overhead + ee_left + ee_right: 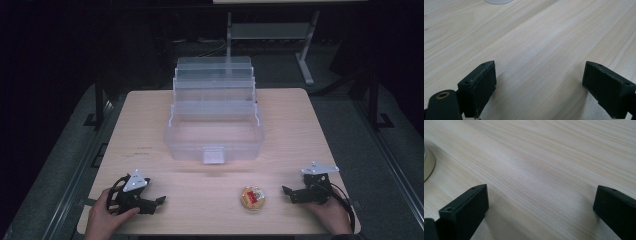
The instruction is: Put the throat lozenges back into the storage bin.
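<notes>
Wooden table, light grain, you're at its near edge. Clear plastic organizer box sits centre-far on it, lid up, 3 tiered trays stepped back, front latch facing you. Inside looks bare as far as I can tell through the clear walls.

Your left gripper rests on the table near the front-left corner, jaws pointing right toward the middle. In the left gripper view its 2 jaws are spread wide, bare wood between them.

Your right gripper rests near the front-right corner, jaws pointing left. The right gripper view shows the jaws spread wide, nothing between them.

Small round tin, red-and-yellow top, lies on the table between the 2 grippers, nearer the right one, apart from both. Its edge clips the left border of the right gripper view.
</notes>
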A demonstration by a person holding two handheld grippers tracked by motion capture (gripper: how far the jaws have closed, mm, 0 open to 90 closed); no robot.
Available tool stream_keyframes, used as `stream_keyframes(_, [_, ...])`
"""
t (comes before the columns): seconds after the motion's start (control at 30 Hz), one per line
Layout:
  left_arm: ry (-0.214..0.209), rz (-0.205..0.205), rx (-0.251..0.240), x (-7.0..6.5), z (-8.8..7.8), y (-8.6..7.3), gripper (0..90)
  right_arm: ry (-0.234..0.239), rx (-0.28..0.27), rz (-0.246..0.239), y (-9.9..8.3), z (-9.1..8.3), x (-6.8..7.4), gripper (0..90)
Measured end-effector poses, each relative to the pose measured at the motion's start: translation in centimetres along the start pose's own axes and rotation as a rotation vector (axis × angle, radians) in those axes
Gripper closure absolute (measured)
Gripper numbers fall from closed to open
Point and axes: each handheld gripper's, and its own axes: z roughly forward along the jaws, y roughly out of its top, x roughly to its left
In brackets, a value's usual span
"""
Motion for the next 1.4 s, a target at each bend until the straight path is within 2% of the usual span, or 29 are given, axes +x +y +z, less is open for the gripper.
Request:
stream_keyframes(0.27, [0.000,0.000,0.000,0.0,0.0,0.0,11.0,-0.004,0.003,0.006,0.1,0.0,0.0,0.0])
stream_keyframes(0.43, [0.000,0.000,0.000,0.0,0.0,0.0,11.0,-0.007,0.050,0.008,0.4,-0.1,0.2,0.0])
stream_keyframes(0.73, [0.000,0.001,0.001,0.0,0.0,0.0,11.0,0.014,0.085,0.009,0.8,-0.3,0.1,0.0])
stream_keyframes(0.93, [0.000,0.001,0.001,0.0,0.0,0.0,11.0,0.024,0.075,-0.003,1.1,-0.7,0.4,0.0])
stream_keyframes(1.4, [0.001,0.001,0.001,0.0,0.0,0.0,11.0,0.045,0.044,0.008,1.6,-1.4,0.9,0.0])
